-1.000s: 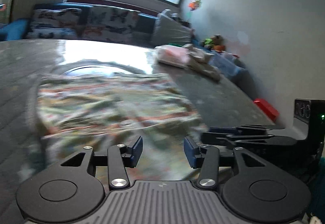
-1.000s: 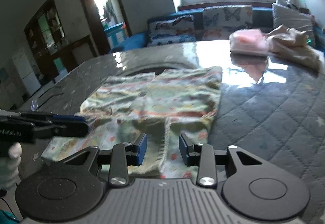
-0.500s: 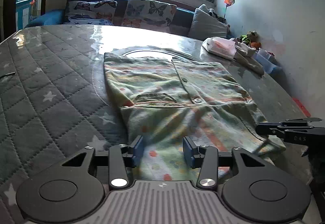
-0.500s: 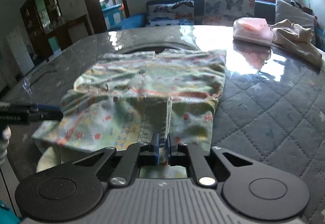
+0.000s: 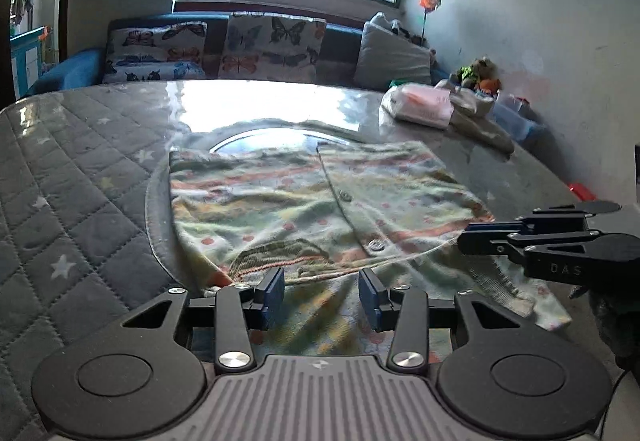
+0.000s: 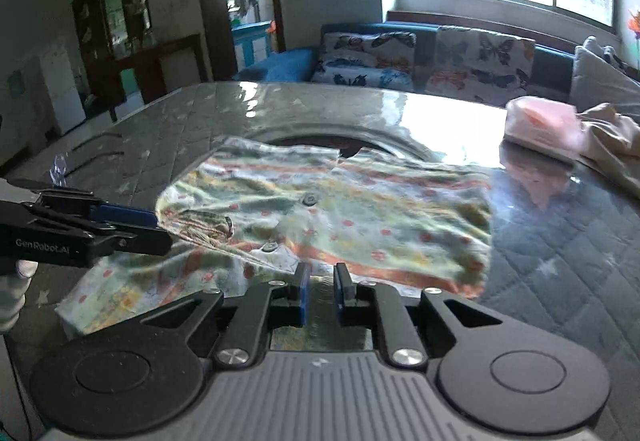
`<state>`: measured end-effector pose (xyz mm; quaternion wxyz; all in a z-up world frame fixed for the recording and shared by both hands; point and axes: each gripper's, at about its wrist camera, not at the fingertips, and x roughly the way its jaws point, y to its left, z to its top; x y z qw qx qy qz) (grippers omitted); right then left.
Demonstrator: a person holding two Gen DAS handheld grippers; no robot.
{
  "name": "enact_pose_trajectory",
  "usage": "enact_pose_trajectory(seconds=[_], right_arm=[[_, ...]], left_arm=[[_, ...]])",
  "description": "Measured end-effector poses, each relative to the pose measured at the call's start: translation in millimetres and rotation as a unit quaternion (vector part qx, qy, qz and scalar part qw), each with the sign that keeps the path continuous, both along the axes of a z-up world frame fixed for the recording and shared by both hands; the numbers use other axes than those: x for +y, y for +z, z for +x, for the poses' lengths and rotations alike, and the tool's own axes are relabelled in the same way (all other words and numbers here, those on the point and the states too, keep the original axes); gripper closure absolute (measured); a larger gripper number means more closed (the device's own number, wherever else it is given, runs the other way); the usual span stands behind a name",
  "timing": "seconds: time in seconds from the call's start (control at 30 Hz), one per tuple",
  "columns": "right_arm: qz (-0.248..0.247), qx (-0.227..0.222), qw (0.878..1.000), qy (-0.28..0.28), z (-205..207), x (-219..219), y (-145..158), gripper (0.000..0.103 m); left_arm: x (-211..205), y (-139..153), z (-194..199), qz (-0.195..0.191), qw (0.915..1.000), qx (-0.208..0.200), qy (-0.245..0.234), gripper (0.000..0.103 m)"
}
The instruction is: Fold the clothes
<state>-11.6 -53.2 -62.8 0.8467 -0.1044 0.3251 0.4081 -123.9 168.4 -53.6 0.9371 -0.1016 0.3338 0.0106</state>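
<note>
A green flowered button-up garment (image 5: pixel 320 201) lies on the quilted grey table cover (image 5: pixel 80 201). Its near part is lifted off the table and hangs stretched in the air. My right gripper (image 6: pixel 321 287) is shut on the raised near hem of the garment (image 6: pixel 360 209). In the left wrist view the right gripper (image 5: pixel 466 237) comes in from the right, side-on, at that raised edge. My left gripper (image 5: pixel 322 295) is open, its blue pads wide apart just short of the lifted fold by the collar. The right wrist view shows the left gripper (image 6: pixel 160 231) at the garment's left edge.
A folded pink pile (image 5: pixel 420 105) and a crumpled beige cloth (image 5: pixel 480 117) lie at the table's far right. A sofa with butterfly cushions (image 5: pixel 272 45) stands behind the table. The wall is close on the right. The table's near edge is under both grippers.
The right gripper closed on the near hem and has since raised it up and forward over the garment. The left gripper swung left to face the garment and moved up to the fold, still open.
</note>
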Motion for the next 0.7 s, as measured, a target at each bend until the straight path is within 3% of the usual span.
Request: enact_pose_trajectory(seconds=[0.13, 0.27, 0.43, 0.7], right_arm=[[-0.016, 0.002, 1.000, 0.006, 2.0, 7.1, -11.7, 0.088], [-0.015, -0.007, 1.000, 0.013, -6.4, 3.2, -3.9, 0.087], [-0.009, -0.009, 0.999, 0.048, -22.0, 9.4, 1.0, 0.082], [-0.025, 0.000, 0.996, 0.091, -45.7, 9.9, -5.7, 0.081]], left_arm=[[3.7, -9.6, 1.0, 0.003, 0.9999, 0.012, 0.003, 0.059], [3.6, -5.6, -2.6, 0.004, 0.9999, 0.009, 0.008, 0.059], [-16.9, 8.4, 0.7, -0.006, 0.9994, -0.018, -0.028, 0.059], [-37.6, -8.6, 18.1, 0.009, 0.9985, 0.006, -0.054, 0.059]])
